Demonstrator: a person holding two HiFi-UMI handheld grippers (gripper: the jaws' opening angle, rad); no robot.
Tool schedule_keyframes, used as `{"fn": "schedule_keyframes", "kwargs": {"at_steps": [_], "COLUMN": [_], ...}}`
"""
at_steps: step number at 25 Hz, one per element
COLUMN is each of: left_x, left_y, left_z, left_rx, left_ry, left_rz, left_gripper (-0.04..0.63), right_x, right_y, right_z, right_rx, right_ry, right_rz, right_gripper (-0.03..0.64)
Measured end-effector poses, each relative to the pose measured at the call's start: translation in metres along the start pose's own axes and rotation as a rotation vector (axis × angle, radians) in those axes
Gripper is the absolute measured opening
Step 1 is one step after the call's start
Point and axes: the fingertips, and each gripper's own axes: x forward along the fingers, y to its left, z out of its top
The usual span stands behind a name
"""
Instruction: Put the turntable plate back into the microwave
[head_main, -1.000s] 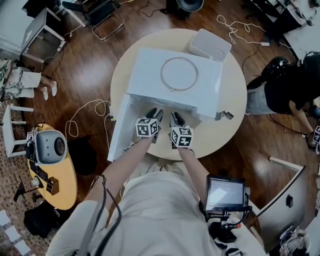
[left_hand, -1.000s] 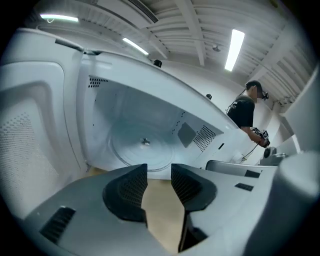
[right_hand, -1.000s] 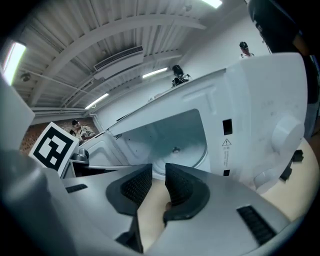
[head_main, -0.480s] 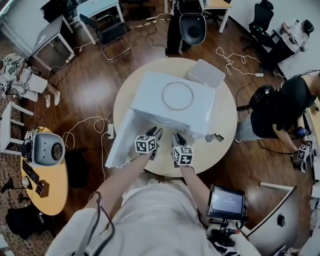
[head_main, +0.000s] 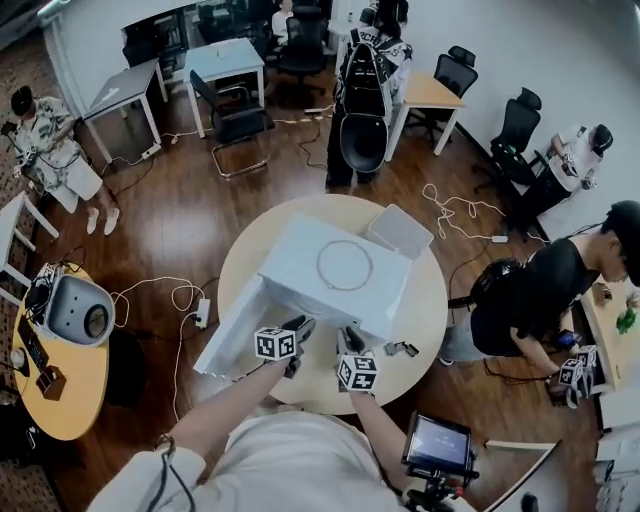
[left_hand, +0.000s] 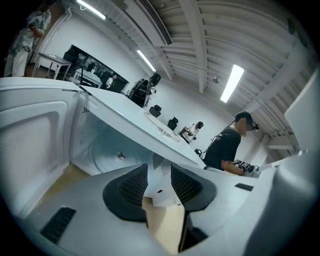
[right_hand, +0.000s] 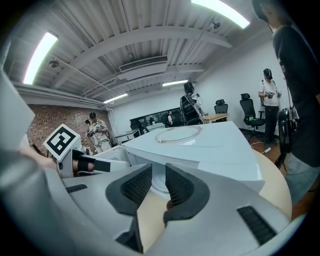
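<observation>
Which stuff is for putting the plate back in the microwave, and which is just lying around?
For the job: microwave, its open door, turntable plate seemingly inside, ring on top (probably), left claw and right claw, both open and empty.

Just lying about: white box, small dark object on the table, floor cables, office chair.

I'm seeing the microwave showing a smooth white shell with a soft sheen, like painted metal. The round table under it is looking like pale matt wood, and the floor is gleaming as glossy dark wooden boards. The left gripper is showing black, finely dimpled rubbery pads set in matt grey plastic; the right gripper is looking the same.
</observation>
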Motion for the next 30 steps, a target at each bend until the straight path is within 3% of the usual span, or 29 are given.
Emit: {"fn": "schedule_keyframes", "kwargs": {"at_steps": [5,11,17,22,27,30], "left_x": [-0.009,-0.035,-0.062,-0.083,-0.090,-0.097], "left_y": [-0.028,-0.056,-0.074,-0.080,-0.077,-0.076], "left_z": [0.017,0.056,0.104,0.106,0.092,0.077], "left_rx": [-0.020,0.057,0.098,0.187,0.155,0.175], "left_ry": [-0.070,-0.155,-0.260,-0.252,-0.207,-0.158], "left_rz": [-0.033,-0.066,-0.067,-0.072,-0.064,-0.067], "left_gripper": [0.136,0.136,0.135,0.135,0.132,0.110], "right_x": [-0.009,-0.035,-0.059,-0.073,-0.068,-0.070], "right_y": [-0.002,0.027,0.036,0.048,0.025,0.010], "right_z": [0.034,0.090,0.129,0.139,0.137,0.128], "right_rx": [-0.017,-0.125,-0.153,-0.193,-0.167,-0.117], "right_ry": [-0.053,-0.169,-0.272,-0.313,-0.303,-0.296], "right_rz": [0.029,0.129,0.209,0.273,0.304,0.300], "right_gripper": [0.084,0.084,0.084,0.109,0.137,0.137]}}
